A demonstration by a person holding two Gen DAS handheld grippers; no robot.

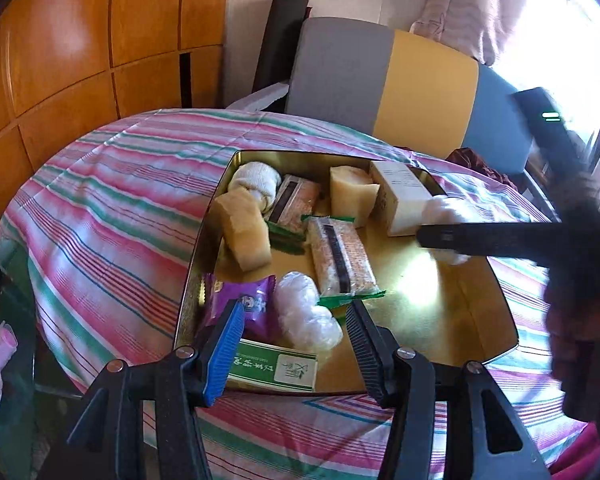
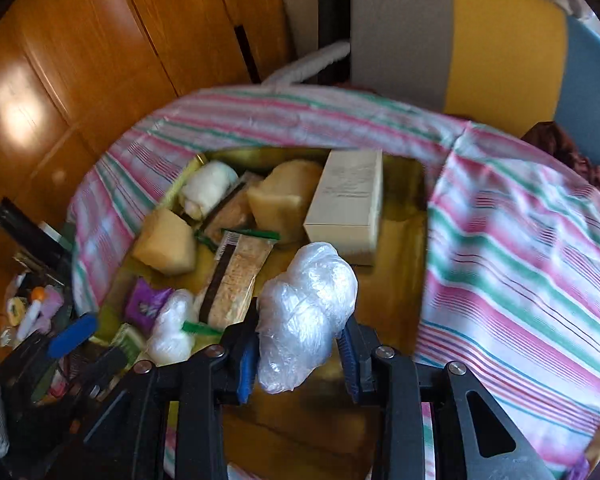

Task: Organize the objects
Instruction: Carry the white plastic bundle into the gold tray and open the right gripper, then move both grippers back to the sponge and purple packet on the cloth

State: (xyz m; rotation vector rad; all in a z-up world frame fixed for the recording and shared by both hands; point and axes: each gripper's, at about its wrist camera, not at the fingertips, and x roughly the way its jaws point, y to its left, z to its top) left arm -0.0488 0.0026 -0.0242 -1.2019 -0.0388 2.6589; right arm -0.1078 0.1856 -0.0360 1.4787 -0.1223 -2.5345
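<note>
- Gold tin (image 1: pixel 480 304) on striped cloth (image 1: pixel 112 200); most items already inside, crowded toward far and left edges.
- Far-left corner of tin: white roll (image 1: pixel 256 180). Along left edge: tan block (image 1: pixel 246 232), then purple packet (image 1: pixel 240 304) toward near-left corner.
- Far edge: second tan block (image 1: pixel 352 196) and white box (image 1: pixel 400 200), box at far-right corner, touching the block.
- Middle: two clear-wrapped snack bars (image 1: pixel 340 256), one lying partly under the other's end.
- Near edge: green box (image 1: pixel 272 368), with a plastic wad (image 1: pixel 306 312) just beyond it.
- Right half of tin floor bare and glaring; room left there.
- Right gripper (image 2: pixel 300 344) clamped on a second plastic wad (image 2: pixel 306 312), carried above the bare near part of the tin floor; not yet set down.
- Left gripper (image 1: pixel 296 344) partly open, nothing between pads; hangs over near edge of tin, above green box and wad.
- Done, by judgement: bulk of sorting into tin.
- Left: release of carried wad; possibly a cluttered side surface off the left edge of the cloth (image 2: pixel 32 312), contents too blurred to name.
</note>
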